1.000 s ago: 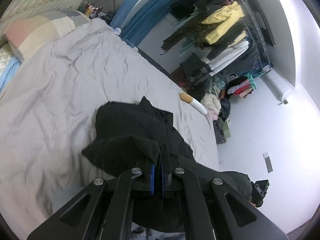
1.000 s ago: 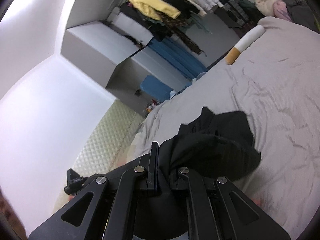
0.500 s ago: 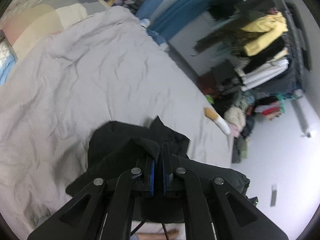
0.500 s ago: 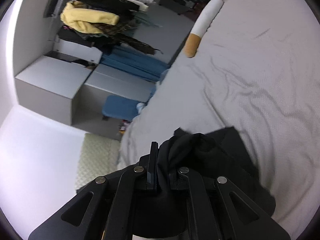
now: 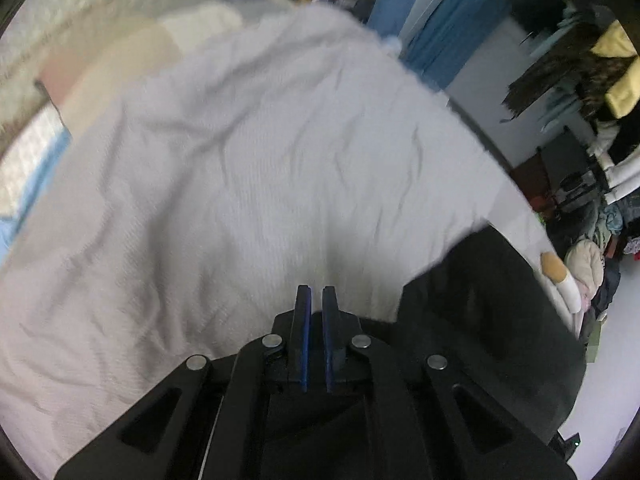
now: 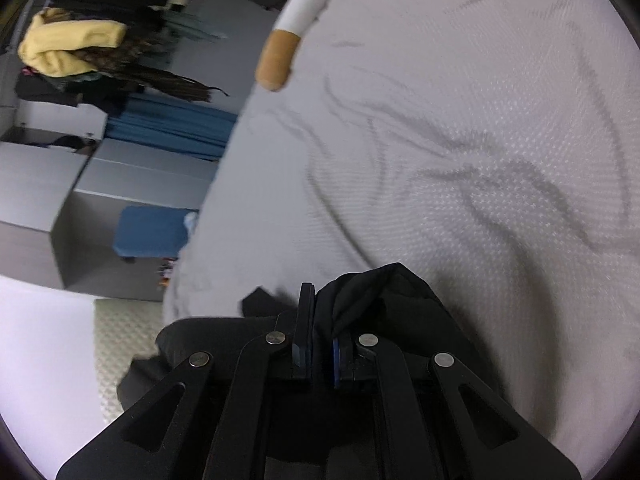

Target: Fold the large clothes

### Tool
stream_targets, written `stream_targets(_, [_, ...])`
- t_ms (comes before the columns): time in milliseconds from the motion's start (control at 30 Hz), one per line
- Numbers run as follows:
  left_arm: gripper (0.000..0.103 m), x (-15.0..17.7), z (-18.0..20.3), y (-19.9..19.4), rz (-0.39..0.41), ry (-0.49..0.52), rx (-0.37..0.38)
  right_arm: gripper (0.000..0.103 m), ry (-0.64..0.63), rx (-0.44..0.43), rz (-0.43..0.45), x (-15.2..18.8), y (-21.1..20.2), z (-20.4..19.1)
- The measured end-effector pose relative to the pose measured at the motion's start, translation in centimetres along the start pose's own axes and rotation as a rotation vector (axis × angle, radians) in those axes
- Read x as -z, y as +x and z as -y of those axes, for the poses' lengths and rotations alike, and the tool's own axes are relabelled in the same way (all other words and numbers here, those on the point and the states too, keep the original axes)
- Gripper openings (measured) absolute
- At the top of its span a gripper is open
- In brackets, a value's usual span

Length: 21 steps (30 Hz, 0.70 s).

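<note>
A black garment (image 5: 480, 312) lies on the grey bedspread (image 5: 260, 168), low and to the right in the left wrist view. My left gripper (image 5: 316, 300) holds nothing; its blue pads stand a narrow gap apart over bare bedspread, left of the garment. In the right wrist view my right gripper (image 6: 320, 312) is shut on a bunched fold of the black garment (image 6: 380, 300), just above the grey bedspread (image 6: 480, 140).
A white and tan roll (image 6: 296, 24) lies near the bed's edge; it also shows in the left wrist view (image 5: 560, 276). Pillows (image 5: 120, 64) lie at the head of the bed. A clothes rack (image 5: 600, 80), blue curtain (image 6: 172, 132) and grey cabinets (image 6: 60, 184) stand beyond.
My left gripper has let go of the black garment and its pads have parted slightly. Both grippers have dropped closer to the bed. The right gripper still grips the cloth.
</note>
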<state>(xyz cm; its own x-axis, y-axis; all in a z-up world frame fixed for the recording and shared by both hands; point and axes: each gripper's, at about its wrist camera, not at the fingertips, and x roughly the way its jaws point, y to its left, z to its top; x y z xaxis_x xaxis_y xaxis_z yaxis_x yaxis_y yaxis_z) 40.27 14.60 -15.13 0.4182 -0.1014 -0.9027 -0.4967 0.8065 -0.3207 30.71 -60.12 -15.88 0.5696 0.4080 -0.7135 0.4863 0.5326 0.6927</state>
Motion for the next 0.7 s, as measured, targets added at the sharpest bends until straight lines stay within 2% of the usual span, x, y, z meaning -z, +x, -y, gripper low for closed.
stream_targets(133, [0.004,0.6,-0.2,5.0,-0.053,0.009,0.019,0.004,0.005,0.028,-0.026,-0.4,2.8,1.5])
stream_targets(267, [0.004,1.0,-0.3,7.9,-0.084,0.023,0.005,0.003,0.026,0.002,-0.052,-0.4,4.7,2.6])
stream_targets(367, [0.004,0.8,-0.7,8.2,-0.095,0.021,0.035,0.004,0.041,-0.010,-0.074,-0.1,4.4,3.0])
stream_targets(467, [0.004,0.8,-0.4,6.4,-0.051,0.074,0.069,0.009,0.019,-0.016,-0.103,0.1,3.4,2.3])
stream_targets(567, [0.005,1.2,0.8,3.1,0.026,0.179,0.084,0.030,-0.056,-0.033,-0.148,0.5,1.5,1.3])
stream_targets(633, [0.005,1.8,1.9,0.4,0.073,0.246,0.106,0.054,-0.108,-0.017,-0.149,1.1,-0.2,0.5])
stream_targets(700, [0.005,2.9,3.4,-2.3,0.114,0.312,0.125,0.060,-0.175,0.020,-0.121,2.0,-2.4,-0.8])
